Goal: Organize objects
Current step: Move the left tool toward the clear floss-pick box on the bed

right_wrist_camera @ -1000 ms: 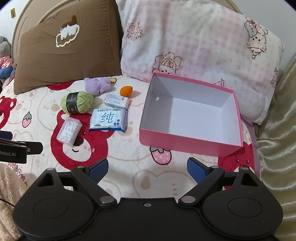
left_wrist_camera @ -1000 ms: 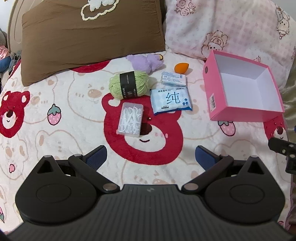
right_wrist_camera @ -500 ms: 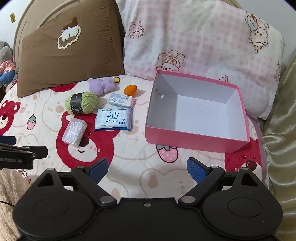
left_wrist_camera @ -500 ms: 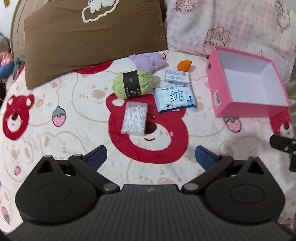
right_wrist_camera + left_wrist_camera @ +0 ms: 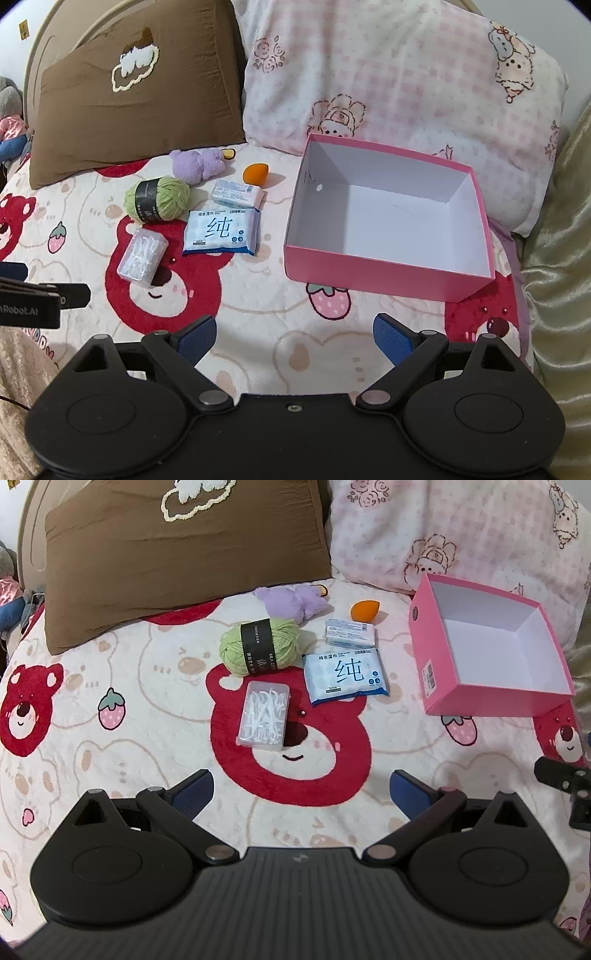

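Hardly anything has changed over the last second: both views have only drifted a little, so the items sit slightly lower in frame than before, and nothing on the bed has been touched. The left gripper (image 5: 299, 786) hangs above the blanket (image 5: 147, 686) with its jaws spread wide and nothing between them; the right gripper (image 5: 293, 336) is likewise wide apart and empty, just short of the box (image 5: 388, 266). That pink box stands empty on the right, in front of the pink pillow (image 5: 406, 74). All six items lie loose to its left: the floss case (image 5: 265, 718), the yarn (image 5: 260, 646), the wipes (image 5: 345, 674), a small packet (image 5: 350, 632), the orange sponge (image 5: 364, 610) and the purple toy (image 5: 293, 598), farthest back by the brown pillow (image 5: 184, 554). My reading is that sorting has not begun; the floss case lies nearest the left gripper and looks the likeliest first pick.
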`<state>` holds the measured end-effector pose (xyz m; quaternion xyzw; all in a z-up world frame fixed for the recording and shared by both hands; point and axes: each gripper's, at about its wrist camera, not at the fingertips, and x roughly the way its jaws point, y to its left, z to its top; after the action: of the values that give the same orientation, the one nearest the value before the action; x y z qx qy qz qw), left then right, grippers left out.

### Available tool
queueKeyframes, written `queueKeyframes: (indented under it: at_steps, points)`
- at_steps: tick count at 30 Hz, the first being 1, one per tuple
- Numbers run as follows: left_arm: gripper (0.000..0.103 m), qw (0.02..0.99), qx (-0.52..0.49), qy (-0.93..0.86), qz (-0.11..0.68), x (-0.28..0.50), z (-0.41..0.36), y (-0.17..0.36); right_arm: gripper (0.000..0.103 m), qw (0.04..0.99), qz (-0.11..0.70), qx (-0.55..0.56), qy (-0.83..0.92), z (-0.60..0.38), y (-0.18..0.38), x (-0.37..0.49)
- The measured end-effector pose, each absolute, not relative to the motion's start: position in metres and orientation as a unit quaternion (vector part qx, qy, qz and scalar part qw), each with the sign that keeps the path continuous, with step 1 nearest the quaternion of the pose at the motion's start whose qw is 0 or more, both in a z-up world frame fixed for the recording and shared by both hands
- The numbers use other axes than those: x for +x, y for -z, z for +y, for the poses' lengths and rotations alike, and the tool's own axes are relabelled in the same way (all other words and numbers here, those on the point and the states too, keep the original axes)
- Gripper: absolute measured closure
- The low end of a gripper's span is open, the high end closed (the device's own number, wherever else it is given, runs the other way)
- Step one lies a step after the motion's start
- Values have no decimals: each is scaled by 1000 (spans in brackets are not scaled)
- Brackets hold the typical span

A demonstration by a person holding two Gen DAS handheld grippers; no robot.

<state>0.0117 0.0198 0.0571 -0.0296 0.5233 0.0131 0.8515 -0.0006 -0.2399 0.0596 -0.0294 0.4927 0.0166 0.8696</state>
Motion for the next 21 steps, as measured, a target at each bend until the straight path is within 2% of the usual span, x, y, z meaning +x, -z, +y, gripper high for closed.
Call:
queueKeyframes:
  at_steps: [21]
  points:
    - [0,855,-33,-15,518,13,31,-58,9,871,489,-38,-18,-236,-61,-3]
